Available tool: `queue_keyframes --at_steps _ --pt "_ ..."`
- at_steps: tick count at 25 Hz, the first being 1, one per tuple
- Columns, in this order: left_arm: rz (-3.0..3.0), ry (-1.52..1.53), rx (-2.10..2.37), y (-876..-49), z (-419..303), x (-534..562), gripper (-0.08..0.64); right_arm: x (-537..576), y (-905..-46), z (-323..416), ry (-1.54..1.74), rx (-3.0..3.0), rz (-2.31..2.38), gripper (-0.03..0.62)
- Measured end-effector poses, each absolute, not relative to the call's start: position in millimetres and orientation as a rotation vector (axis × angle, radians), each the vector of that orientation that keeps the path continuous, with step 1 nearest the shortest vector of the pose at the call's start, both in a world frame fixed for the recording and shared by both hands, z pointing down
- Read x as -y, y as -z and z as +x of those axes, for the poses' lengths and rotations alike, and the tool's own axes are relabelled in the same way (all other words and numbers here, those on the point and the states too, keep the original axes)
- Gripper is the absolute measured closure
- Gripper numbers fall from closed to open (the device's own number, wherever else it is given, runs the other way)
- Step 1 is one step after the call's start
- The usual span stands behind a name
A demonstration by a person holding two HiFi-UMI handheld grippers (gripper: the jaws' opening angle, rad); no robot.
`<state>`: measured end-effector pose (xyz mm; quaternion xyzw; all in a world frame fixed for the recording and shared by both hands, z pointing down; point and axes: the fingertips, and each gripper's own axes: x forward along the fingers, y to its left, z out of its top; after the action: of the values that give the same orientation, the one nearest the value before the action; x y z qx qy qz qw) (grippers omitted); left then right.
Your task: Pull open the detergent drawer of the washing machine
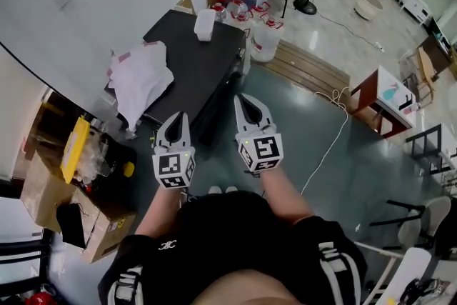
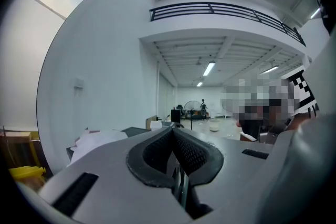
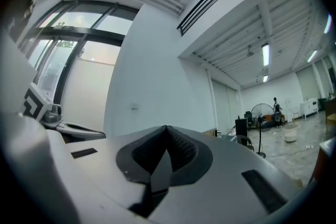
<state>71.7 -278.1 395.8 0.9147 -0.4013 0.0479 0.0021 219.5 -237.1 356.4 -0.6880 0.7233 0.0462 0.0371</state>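
Note:
In the head view the washing machine point(image 1: 196, 64) is a dark box seen from above, standing against the white wall. Its detergent drawer cannot be made out from this angle. A crumpled white cloth point(image 1: 141, 78) and a small white container point(image 1: 205, 23) lie on its top. My left gripper point(image 1: 179, 119) is shut and empty, just short of the machine's near edge. My right gripper point(image 1: 245, 101) is also shut and empty, beside the machine's near right corner. Both point level and away from me. The left gripper view has its jaws point(image 2: 173, 131) pressed together, and so does the right gripper view point(image 3: 167, 128).
Cardboard boxes point(image 1: 50, 189) with a yellow item point(image 1: 75, 148) stand on the left. Several water jugs point(image 1: 263, 36) crowd behind the machine, next to a wooden platform point(image 1: 307, 69). A white cable point(image 1: 335, 132) runs across the floor. A small table point(image 1: 382, 100) and chairs point(image 1: 421, 218) stand on the right.

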Motion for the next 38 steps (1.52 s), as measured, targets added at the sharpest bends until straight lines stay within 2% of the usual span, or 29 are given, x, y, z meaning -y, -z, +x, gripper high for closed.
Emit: queue_keyframes --at_steps 11,12,13,14,15,27,38 --pt "2.872 -0.125 1.281 -388.4 71.6 295.6 0.558 260.5 -359.3 230.4 -0.117 -2.177 -2.188 0.579" --pt "2.869 -0.127 1.284 -389.0 70.7 296.0 0.558 262.5 -358.9 230.3 -0.09 -2.173 -2.146 0.46" --pt "2.867 -0.131 1.287 -389.8 69.8 296.1 0.558 264.5 -358.2 230.7 -0.056 -2.164 -2.1 0.292" --pt "2.864 -0.136 1.29 -390.6 69.0 296.0 0.558 266.2 -358.1 231.5 -0.018 -2.154 -2.058 0.231" --pt "2.861 -0.142 1.292 -391.4 68.2 295.9 0.558 267.7 -358.9 232.7 0.021 -2.146 -2.026 0.217" --pt "2.833 -0.21 1.32 -402.7 56.7 291.8 0.558 270.2 -404.6 255.0 0.521 -1.964 -1.631 0.209" --pt "2.774 -0.3 1.361 -421.2 44.9 278.9 0.558 260.1 -491.2 258.9 0.911 -1.775 -1.158 0.216"
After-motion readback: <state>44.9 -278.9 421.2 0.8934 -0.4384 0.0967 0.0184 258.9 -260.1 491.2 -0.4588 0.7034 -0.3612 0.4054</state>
